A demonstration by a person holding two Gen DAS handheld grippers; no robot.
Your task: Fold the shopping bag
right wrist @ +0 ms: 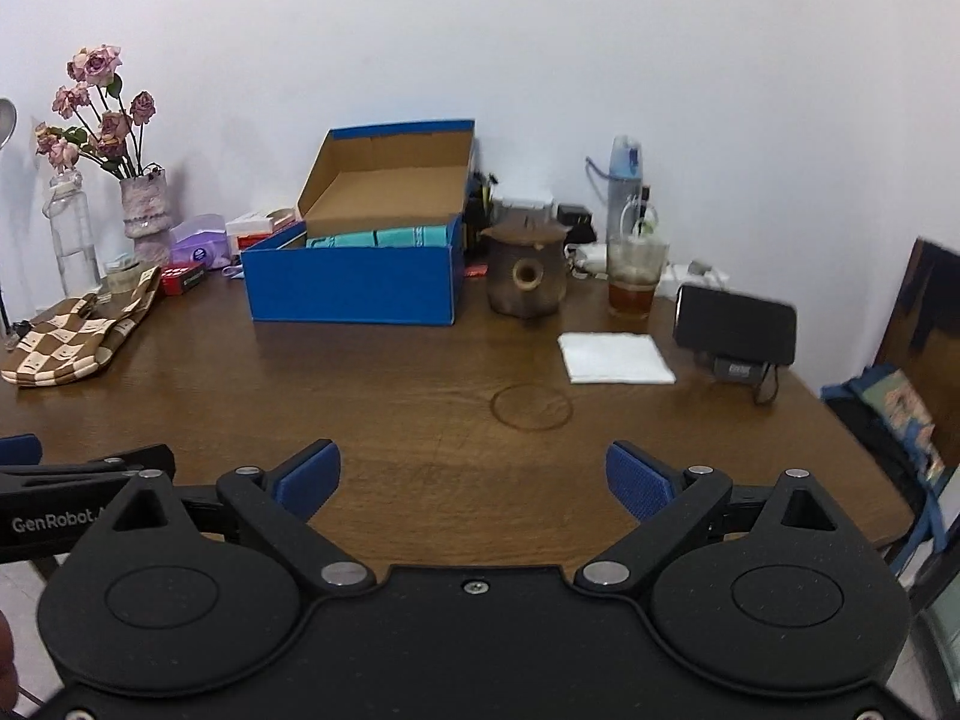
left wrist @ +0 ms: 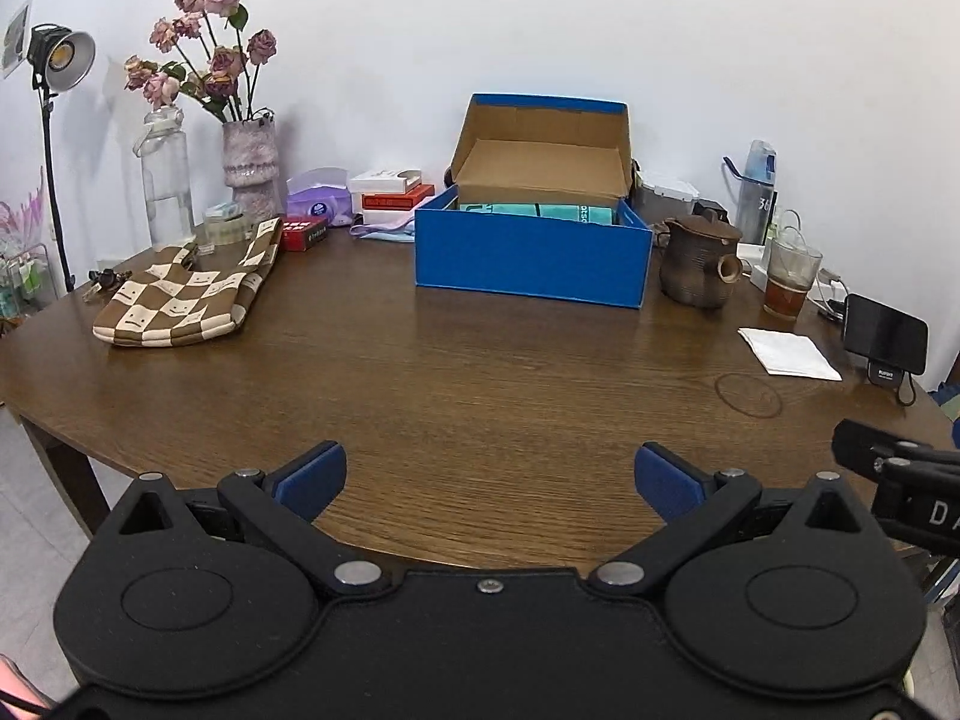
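Note:
A brown-and-cream checked shopping bag [left wrist: 186, 294] lies flat at the far left of the round wooden table [left wrist: 480, 384], its handles toward the vase. In the right wrist view the same bag [right wrist: 72, 339] lies at the left edge. My left gripper [left wrist: 489, 480] is open over the table's near edge, well short of the bag, nothing between its blue pads. My right gripper [right wrist: 474, 480] is also open and empty, beside the left one. The right gripper's body [left wrist: 900, 480] shows at the left view's right edge.
An open blue shoebox [left wrist: 534, 240] stands at the back centre. A brown teapot [left wrist: 699, 264], glass of tea [left wrist: 789, 282], white napkin [left wrist: 789, 351] and phone on a stand [left wrist: 885, 342] sit right. A vase of roses [left wrist: 249, 168], glass bottle [left wrist: 162, 180] and small boxes line the back left.

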